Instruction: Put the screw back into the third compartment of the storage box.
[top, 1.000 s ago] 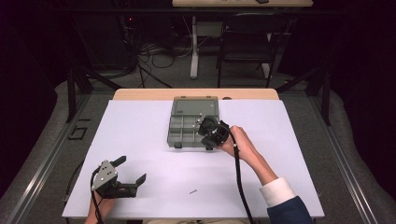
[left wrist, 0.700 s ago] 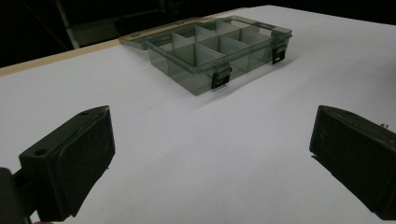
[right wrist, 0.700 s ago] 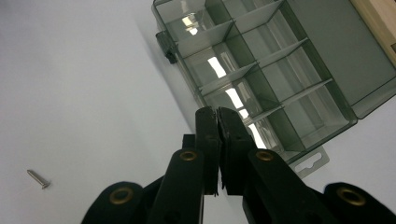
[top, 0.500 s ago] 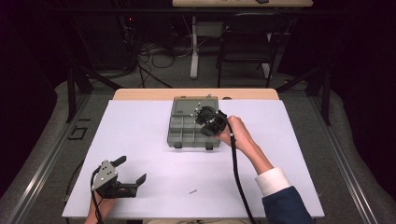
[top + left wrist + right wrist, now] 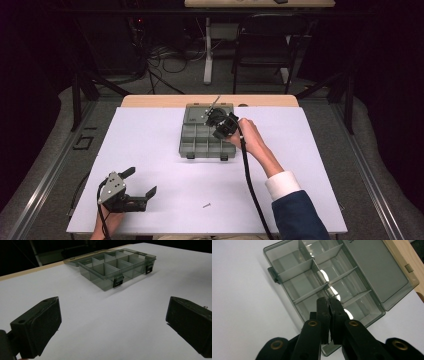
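Table: white sheet [image 5: 150, 150] over a wooden top, whose bare far edge [image 5: 150, 101] shows beyond the sheet; dark floor, cables and a chair [image 5: 265, 35] behind.
Left gripper [image 5: 135, 187]: nearest, at the front left corner of the sheet, held in a hand that enters from the bottom edge; jaws spread wide with nothing between them. The left gripper view [image 5: 112, 322] shows both black pads well apart over bare sheet.
Screw [image 5: 205, 205]: small, lying alone on the sheet near the front edge, right of the left gripper and well apart from it.
Right arm: dark sleeve [image 5: 300, 215] with a white cuff, reaching forward from the bottom right; a black cable trails along the forearm.
Box [image 5: 200, 142]: grey see-through organiser at the middle of the table's far half, lid laid open flat toward the far edge; two latches on its near wall. Compartments [image 5: 312, 287] are split by thin dividers.
Right gripper [image 5: 212, 122]: over the box's far right part, tilted down into it. In the right gripper view [image 5: 329, 302] the jaws are pressed together above a divider crossing; whether something small is pinched between the tips cannot be told.
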`<state>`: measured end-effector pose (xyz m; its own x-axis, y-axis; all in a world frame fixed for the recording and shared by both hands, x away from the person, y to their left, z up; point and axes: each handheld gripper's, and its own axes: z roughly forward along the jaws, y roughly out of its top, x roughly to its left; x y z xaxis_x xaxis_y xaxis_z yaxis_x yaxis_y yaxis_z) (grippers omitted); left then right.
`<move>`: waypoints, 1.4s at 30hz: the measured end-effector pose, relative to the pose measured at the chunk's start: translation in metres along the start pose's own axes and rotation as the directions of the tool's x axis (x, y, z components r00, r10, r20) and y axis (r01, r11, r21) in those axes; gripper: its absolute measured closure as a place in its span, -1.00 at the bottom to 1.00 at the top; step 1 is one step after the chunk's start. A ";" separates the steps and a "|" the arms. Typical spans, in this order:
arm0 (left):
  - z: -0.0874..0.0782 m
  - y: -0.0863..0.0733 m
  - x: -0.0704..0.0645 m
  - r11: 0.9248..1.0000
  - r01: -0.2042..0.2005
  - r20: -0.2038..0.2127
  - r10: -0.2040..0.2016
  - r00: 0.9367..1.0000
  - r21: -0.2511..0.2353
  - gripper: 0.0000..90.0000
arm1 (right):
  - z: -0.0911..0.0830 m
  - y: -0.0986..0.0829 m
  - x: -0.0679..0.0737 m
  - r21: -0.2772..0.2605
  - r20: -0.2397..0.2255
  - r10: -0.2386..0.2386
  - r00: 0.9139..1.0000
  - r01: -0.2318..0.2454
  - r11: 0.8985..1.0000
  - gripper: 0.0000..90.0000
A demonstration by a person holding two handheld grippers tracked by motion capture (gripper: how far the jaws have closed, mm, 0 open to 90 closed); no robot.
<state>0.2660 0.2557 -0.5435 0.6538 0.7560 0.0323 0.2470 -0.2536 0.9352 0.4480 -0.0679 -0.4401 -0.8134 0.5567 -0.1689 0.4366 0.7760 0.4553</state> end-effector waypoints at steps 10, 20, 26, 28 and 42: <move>0.000 0.000 0.000 1.000 0.001 0.000 -0.001 1.000 -0.001 -1.00 | 0.014 0.010 -0.012 0.012 0.014 0.040 0.999 -0.040 0.999 0.95; 0.000 0.000 0.000 1.000 0.001 0.001 -0.001 1.000 0.001 -1.00 | 0.036 0.010 -0.024 0.025 0.035 0.098 0.995 -0.099 0.995 0.95; 0.000 0.000 0.000 1.000 0.000 0.002 0.000 1.000 0.000 -1.00 | 0.045 0.010 -0.028 0.038 0.039 0.124 0.991 -0.126 0.991 0.95; 0.000 0.000 0.000 1.000 0.001 0.001 -0.001 1.000 0.000 -1.00 | 0.048 0.010 -0.029 0.036 0.040 0.131 0.991 -0.132 0.991 0.95; 0.000 0.000 0.000 1.000 -0.003 0.001 0.003 1.000 -0.002 -1.00 | 0.044 0.006 -0.034 -0.018 0.025 0.172 0.985 -0.172 0.985 0.47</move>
<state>0.2658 0.2559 -0.5435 0.6549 0.7549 0.0345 0.2437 -0.2541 0.9360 0.4952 -0.0692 -0.4705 -0.7159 0.6895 -0.1101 0.5631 0.6634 0.4928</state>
